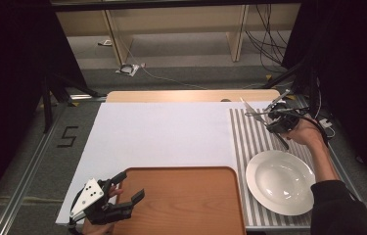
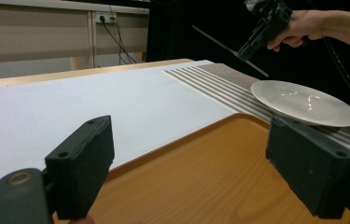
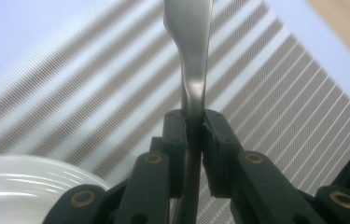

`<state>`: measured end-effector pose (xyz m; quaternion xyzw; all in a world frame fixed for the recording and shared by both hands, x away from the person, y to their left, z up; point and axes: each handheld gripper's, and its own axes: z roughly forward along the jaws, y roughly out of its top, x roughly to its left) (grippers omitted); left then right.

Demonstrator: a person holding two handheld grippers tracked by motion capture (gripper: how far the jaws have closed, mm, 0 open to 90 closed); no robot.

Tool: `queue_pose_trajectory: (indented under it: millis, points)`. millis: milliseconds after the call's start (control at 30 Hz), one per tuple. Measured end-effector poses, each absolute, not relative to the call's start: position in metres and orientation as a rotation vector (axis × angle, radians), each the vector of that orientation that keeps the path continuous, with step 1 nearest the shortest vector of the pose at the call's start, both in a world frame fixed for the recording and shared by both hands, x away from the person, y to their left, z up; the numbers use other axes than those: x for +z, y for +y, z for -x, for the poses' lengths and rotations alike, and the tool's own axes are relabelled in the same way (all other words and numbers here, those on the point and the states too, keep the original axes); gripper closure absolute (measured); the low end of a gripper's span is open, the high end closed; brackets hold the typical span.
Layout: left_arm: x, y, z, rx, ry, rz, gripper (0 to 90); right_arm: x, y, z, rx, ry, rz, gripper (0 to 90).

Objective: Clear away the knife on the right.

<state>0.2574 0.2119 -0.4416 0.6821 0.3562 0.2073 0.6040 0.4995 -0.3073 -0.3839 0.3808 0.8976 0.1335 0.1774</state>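
Held aloft above the striped placemat (image 1: 249,132) at the surface's far right: a metal utensil (image 3: 190,60), pinched by its handle in the right hand-held gripper (image 1: 280,122), just beyond the white plate (image 1: 280,182). Spread wide and empty over the near-left corner of the wooden tray (image 1: 186,200): the left hand-held gripper (image 1: 122,193). Seemingly a carrying step, most likely calling next for a steady lowering beside the plate or onto the tray.
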Motion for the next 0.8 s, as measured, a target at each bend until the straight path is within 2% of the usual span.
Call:
queue_pose_trajectory:
  millis: [333, 800]
  points:
    - [-0.442, 0.211, -0.257, 0.478, 0.826, -1.580, 15.3, -0.352, -0.289, -0.463, 0.776, 2.463, -1.013, 80.8]
    - [-0.441, 0.211, -0.257, 0.482, 0.821, -1.578, 15.3, -0.358, -0.258, -0.418, 1.055, 2.459, -1.024, 80.8]
